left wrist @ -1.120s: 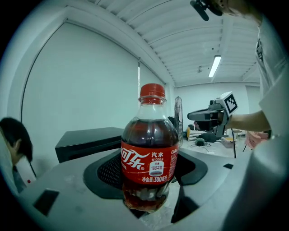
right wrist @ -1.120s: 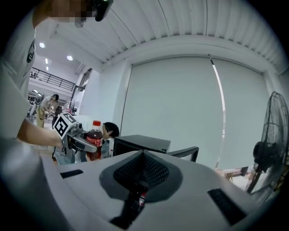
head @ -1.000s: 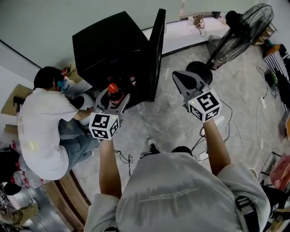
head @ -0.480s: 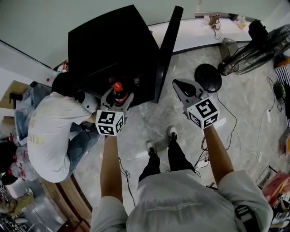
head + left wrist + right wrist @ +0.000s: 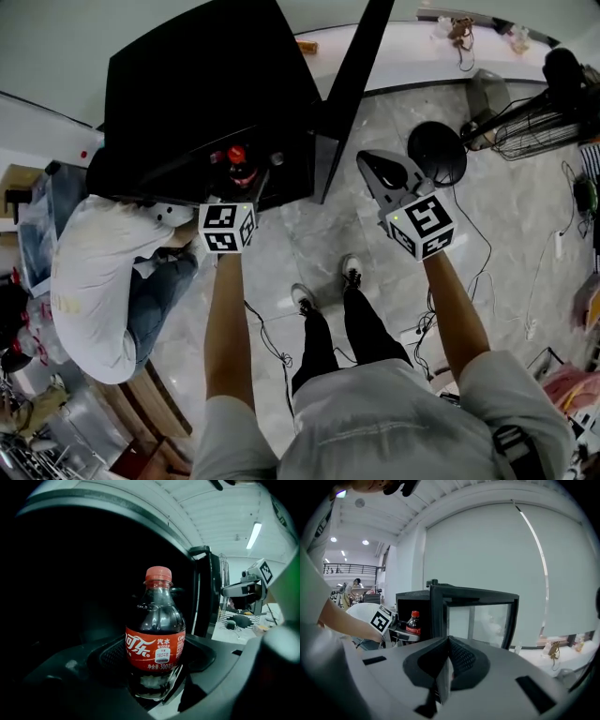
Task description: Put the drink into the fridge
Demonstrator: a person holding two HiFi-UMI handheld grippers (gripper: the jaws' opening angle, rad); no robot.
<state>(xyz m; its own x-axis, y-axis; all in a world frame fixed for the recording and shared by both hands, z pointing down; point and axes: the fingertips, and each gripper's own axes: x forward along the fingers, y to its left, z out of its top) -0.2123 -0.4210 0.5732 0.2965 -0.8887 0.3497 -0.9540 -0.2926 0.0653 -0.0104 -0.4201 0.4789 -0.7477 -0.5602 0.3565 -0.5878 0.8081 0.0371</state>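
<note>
A cola bottle (image 5: pixel 236 167) with a red cap and red label stands upright between the jaws of my left gripper (image 5: pixel 242 180), which is shut on its lower body. In the left gripper view the bottle (image 5: pixel 155 634) fills the middle, with the dark inside of the black fridge (image 5: pixel 202 89) behind it. The bottle is at the fridge's open front. The fridge door (image 5: pixel 349 89) stands open to the right. My right gripper (image 5: pixel 368 159) hovers right of the door with its jaws shut on nothing. The right gripper view shows the fridge (image 5: pixel 454 606) and the bottle (image 5: pixel 413 622).
A person in a white shirt (image 5: pixel 94 272) crouches against the fridge's left front, close to my left arm. A standing fan (image 5: pixel 525 122) and its round base (image 5: pixel 436 155) sit on the marble floor at right. Cables (image 5: pixel 258 328) trail across the floor.
I have stepped closer to the fridge. My left gripper has carried the bottle forward into the fridge's opening. The right gripper stays shut beside the door.
</note>
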